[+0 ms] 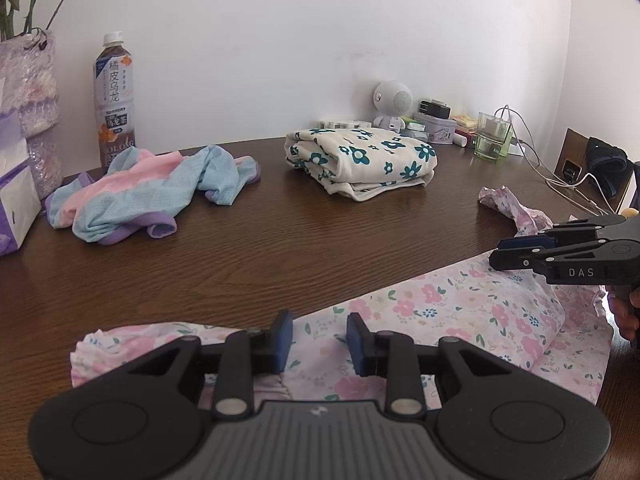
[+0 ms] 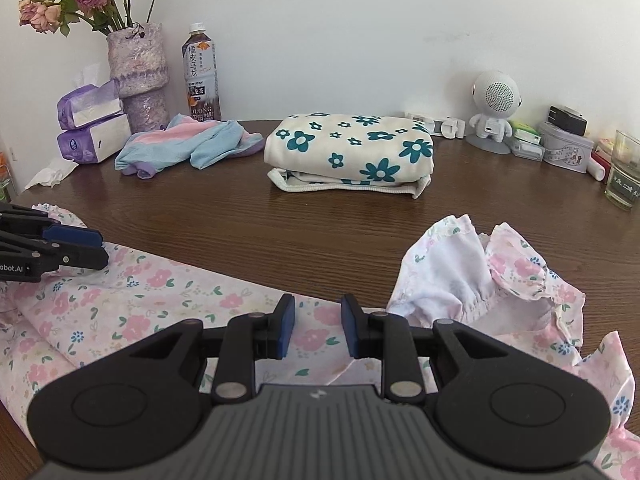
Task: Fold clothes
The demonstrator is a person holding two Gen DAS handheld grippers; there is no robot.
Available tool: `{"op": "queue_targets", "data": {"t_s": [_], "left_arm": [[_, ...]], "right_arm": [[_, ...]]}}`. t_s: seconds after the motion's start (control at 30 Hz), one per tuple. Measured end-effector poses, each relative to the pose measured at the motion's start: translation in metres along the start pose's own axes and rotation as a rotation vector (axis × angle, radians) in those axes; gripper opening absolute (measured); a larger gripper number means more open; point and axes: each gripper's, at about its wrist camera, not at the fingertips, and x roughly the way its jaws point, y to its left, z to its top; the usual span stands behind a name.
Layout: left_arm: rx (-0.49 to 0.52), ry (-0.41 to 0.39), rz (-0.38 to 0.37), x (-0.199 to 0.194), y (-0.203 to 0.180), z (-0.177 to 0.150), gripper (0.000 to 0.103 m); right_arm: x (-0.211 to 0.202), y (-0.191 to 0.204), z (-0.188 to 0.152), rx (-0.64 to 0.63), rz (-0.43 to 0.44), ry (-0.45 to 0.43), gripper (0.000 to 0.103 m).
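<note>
Left wrist view: left gripper (image 1: 319, 342) sits low over the pink floral garment (image 1: 460, 312), fingers (image 1: 282, 340) parted with a clear gap, nothing clamped between the blue pads, cloth lying under them. Garment is spread along the near edge of the brown tabletop (image 1: 280, 240), rumpled at its right end. Right gripper (image 1: 505, 253) enters from the right over that same garment, fingers close together, side-on; no cloth visibly pinched. Part of a hand (image 1: 626, 312) shows below it.

Right wrist view: right gripper (image 2: 318, 330) over the pink floral garment (image 2: 140, 292), fingers (image 2: 286, 330) apart, released, fabric beneath but not between the pads. Ruffled white-lined section of the garment bunched up just right of this gripper. Left gripper (image 2: 94, 248) pokes in from the left edge, resting on or just above the garment; contact unclear.

Relative to the pink floral garment: folded cream cloth with teal flowers (image 2: 350, 152) lies beyond it, mid-tabletop, well apart. Crumpled pink-blue-purple garment (image 2: 188, 146) beyond and to the left. Behind that, tea bottle (image 2: 202, 76), purple vase (image 2: 138, 76) with dried roses, tissue packs (image 2: 92, 128) by the wall. Far right by the wall: small white robot-shaped speaker (image 2: 494, 112), tin (image 2: 566, 150), glass (image 2: 624, 168).
</note>
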Motion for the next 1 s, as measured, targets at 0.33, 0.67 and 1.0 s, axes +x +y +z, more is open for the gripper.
{"op": "queue_targets", "data": {"t_s": [0.33,0.67,1.0], "left_arm": [[-0.018,-0.006,0.042,-0.002,0.000,-0.001,0.028],[-0.059,-0.034,0.090,-0.017,0.009,-0.005,0.032],[-0.090,-0.014,0.106,-0.025,0.019,-0.013,0.032]], "right_arm": [[0.001,0.001,0.000,0.002,0.000,-0.001,0.025],[0.001,0.001,0.000,-0.003,0.010,0.000,0.030],[0.000,0.001,0.000,-0.003,0.013,0.000,0.031]]}}
